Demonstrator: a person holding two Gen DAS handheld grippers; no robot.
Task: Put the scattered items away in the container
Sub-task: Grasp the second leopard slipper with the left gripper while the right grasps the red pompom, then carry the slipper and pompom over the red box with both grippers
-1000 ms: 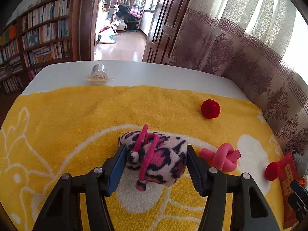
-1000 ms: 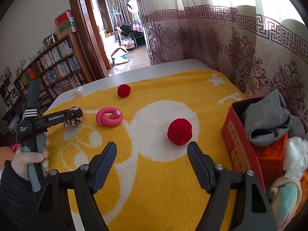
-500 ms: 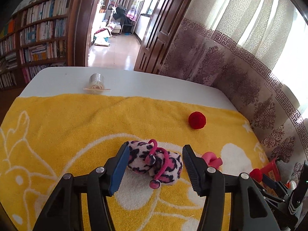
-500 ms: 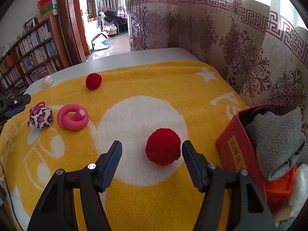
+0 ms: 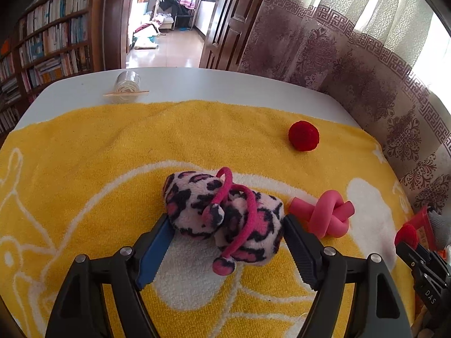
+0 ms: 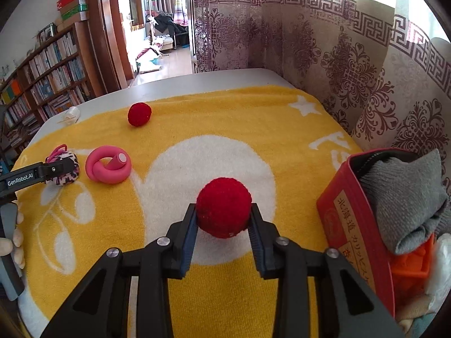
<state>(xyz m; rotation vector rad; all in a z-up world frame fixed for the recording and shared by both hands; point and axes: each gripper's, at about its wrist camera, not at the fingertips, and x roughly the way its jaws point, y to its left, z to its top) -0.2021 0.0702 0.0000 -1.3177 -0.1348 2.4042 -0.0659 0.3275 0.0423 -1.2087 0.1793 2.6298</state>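
Note:
My right gripper (image 6: pixel 222 219) is shut on a red pom-pom ball (image 6: pixel 223 207) on the yellow towel, just left of the red container (image 6: pixel 355 211). My left gripper (image 5: pixel 225 225) is closed around a pink leopard-print plush toy (image 5: pixel 222 211), its pads touching both sides; the toy also shows in the right wrist view (image 6: pixel 66 166). A pink knotted foam toy (image 5: pixel 328 214) lies right of the plush and shows in the right wrist view (image 6: pixel 108 163). A second red ball (image 5: pixel 304 135) lies farther back and shows in the right wrist view (image 6: pixel 139 114).
The red container holds a grey cloth (image 6: pixel 406 194), an orange block (image 6: pixel 411 264) and other items. A clear jar with a stick (image 5: pixel 126 86) lies on the white table (image 5: pixel 197 81) beyond the towel. A patterned curtain (image 6: pixel 338 56) hangs close on the right.
My right gripper has moved forward and closed on the near red ball. My left gripper has come down around the plush toy, which now fills the space between its pads.

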